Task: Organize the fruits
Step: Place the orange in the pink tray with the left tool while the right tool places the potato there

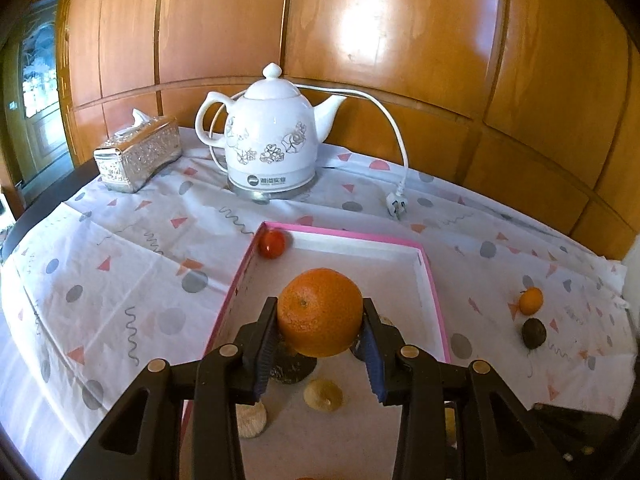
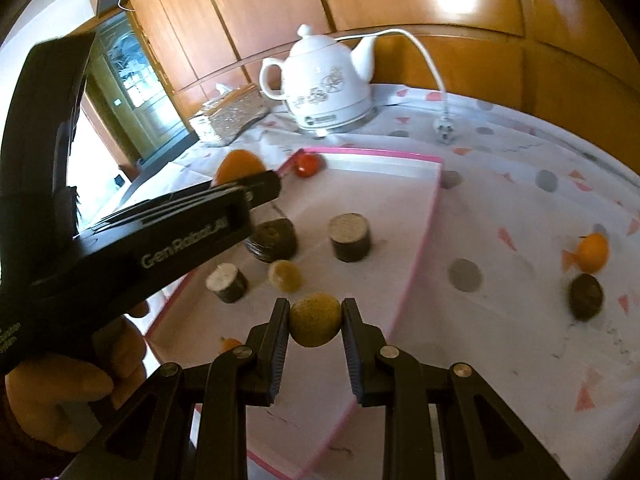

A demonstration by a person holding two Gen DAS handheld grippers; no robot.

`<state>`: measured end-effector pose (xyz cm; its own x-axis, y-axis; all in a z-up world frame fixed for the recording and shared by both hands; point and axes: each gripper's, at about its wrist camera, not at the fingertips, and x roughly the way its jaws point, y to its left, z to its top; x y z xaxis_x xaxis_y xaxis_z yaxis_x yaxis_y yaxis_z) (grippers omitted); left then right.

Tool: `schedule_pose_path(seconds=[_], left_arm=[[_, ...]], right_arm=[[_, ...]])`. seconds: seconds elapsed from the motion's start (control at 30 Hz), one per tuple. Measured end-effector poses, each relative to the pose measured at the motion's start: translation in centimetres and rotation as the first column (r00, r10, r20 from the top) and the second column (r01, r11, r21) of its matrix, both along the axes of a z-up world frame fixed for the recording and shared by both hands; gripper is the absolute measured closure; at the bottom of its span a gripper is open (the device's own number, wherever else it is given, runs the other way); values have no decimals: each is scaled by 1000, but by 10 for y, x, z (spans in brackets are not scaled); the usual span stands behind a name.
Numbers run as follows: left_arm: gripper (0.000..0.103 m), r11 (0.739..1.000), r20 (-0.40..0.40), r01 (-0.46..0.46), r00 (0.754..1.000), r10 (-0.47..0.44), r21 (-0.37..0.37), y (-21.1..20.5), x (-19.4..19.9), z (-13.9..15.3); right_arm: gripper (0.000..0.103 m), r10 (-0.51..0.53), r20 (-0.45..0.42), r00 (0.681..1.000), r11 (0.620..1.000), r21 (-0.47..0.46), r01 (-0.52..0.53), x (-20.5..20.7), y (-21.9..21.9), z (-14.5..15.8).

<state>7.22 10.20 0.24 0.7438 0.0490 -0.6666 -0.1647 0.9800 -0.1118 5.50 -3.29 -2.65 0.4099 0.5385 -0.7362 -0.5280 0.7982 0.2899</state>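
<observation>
While several fruits already lie in the pink-rimmed box (image 1: 434, 280), the left gripper (image 1: 320, 356) clamps an orange (image 1: 320, 312) above it, the right gripper (image 2: 316, 344) grips a yellowish fruit (image 2: 315, 320) (two more wait on the cloth (image 1: 120, 280)).

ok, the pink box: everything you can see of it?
The pink box is a shallow rectangular tray, seemingly cardboard, with pink outer walls and rim and a white inside. It lies flat and open on the patterned tablecloth, in front of the kettle. A small red fruit sits in its far left corner; dark cylinders and pale round pieces rest nearer.
</observation>
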Motion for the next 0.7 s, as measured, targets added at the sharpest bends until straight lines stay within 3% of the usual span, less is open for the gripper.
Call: schedule_pose_path(seconds=[0.1,0.37,0.7], left_arm=[[54,1000,17,-5,1000,5,1,0,-2,3],[54,1000,3,0,1000,0,-16,-8,-10,0],[53,998,-14,55,998,-55,-30,-32,-25,-5]], right_arm=[[74,-18,-2,1000,1000,-11,18,2,5,-5],[71,-58,0,998,998,-5,58,-3,-2,-8],[71,-185,27,982,982,-21,186,-7,-37,-7]])
